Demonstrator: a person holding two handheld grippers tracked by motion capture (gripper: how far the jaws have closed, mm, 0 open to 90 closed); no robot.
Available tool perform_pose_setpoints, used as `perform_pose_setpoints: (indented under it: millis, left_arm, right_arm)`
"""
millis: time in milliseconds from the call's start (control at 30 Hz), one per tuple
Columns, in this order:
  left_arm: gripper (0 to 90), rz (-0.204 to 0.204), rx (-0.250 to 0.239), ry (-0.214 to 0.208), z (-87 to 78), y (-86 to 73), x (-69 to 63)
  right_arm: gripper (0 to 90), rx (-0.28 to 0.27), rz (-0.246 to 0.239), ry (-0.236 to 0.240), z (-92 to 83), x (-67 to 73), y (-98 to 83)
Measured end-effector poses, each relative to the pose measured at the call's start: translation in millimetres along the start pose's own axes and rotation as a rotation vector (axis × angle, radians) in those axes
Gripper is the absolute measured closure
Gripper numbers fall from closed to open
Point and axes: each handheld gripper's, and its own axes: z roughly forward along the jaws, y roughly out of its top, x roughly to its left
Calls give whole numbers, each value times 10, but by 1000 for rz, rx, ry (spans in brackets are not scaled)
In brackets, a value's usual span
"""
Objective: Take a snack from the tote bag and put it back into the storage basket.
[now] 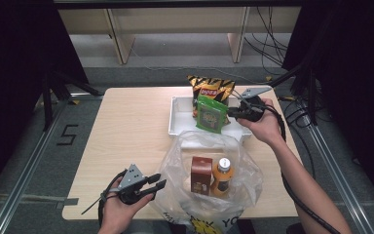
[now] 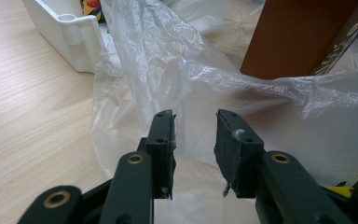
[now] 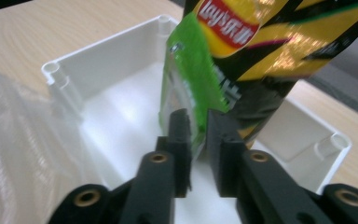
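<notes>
green snack bag [image 3: 186, 88] sits pinched between right gripper's [image 3: 196, 122] jaws above white tray [image 3: 102, 60].

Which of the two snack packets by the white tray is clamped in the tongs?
The green packet, in front: the right tongs pinch its edge. The black-and-yellow chip bag stands behind it, not gripped.

High view overlooks the table [image 1: 126, 126]; claw views sit close, sharing the tray [image 2: 70, 39].
</notes>
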Motion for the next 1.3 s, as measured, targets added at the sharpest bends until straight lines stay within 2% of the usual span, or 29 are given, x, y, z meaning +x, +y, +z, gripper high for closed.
perform_pose_setpoints:
  millis: [67,100,167,200,300,367,400,433,467,500,567,600,667,700,733,800,833,900,933,1000,1033,1067,1100,1200,1233,1267,1300]
  left_arm:
    - [664,-9,1,1,3,-2,-7]
    - [665,-10,1,-1,5,-2,-8]
    - [665,5,1,-12,11,-2,2]
    - [665,2,0,-9,13,-4,-3]
    - [665,6,0,-13,12,-5,3]
    - [665,4,0,-14,12,-7,9]
    - [665,-20,-1,-9,15,-13,-1]
    - [665,-8,2,-11,11,-11,4]
    - [665,-20,-4,-9,17,-16,-2]
    - [665,-20,-1,-9,14,-14,0]
    - [665,-9,-1,-5,5,-9,5]
    - [665,3,-2,-7,3,-6,15]
    - [665,-7,-2,1,-7,-6,10]
    - [665,-16,-3,-4,-5,-9,11]
    - [665,-15,-5,-5,-6,-9,10]
    - [665,-17,-5,-3,-4,-10,11]
    - [665,-17,-5,-4,-3,-10,10]
    - [665,-13,-4,-7,-4,-9,9]
    - [665,-2,-3,-9,-6,-7,14]
    - [665,2,0,-3,-6,-7,14]
    - [665,2,0,-3,-6,-7,14]
    - [665,1,0,-3,-6,-7,12]
    - [665,2,0,-3,-8,-5,12]
    - [665,-16,-5,-6,-2,-7,8]
    - [665,-13,-6,-7,-4,-5,9]
    - [665,-8,-6,-7,-8,-4,14]
    - [665,1,-6,-8,-10,-2,19]
  right_arm:
    - [886,23,-3,15,29,5,-33]
    - [900,27,17,27,56,34,-56]
    - [900,49,15,29,102,22,-80]
    - [900,52,42,44,133,48,-91]
    - [900,81,-4,43,214,-12,-112]
    - [900,80,44,42,277,-1,-119]
    - [900,90,25,45,304,-14,-127]
    - [900,85,8,38,331,-35,-126]
    - [900,99,27,44,343,-37,-125]
    - [900,93,13,33,361,-60,-123]
    - [900,114,33,33,372,-70,-112]
    - [900,105,48,36,383,-67,-103]
    - [900,88,19,10,403,-94,-82]
    - [900,101,30,32,400,-96,-69]
    - [900,83,33,4,417,-92,-60]
    - [900,99,26,2,411,-102,-33]
    - [900,94,44,3,429,-93,-26]
    - [900,86,22,-4,453,-119,-17]
    - [900,100,21,-9,446,-130,-10]
    - [900,91,41,-9,465,-136,-10]
    - [900,85,26,-19,467,-158,-7]
    - [900,103,49,-10,452,-162,2]
    - [900,76,63,-28,471,-160,-2]
    - [900,71,77,-32,462,-172,12]
    - [897,69,59,-34,458,-184,18]
    - [887,76,77,-32,442,-185,25]
    - [870,84,64,-36,433,-192,27]
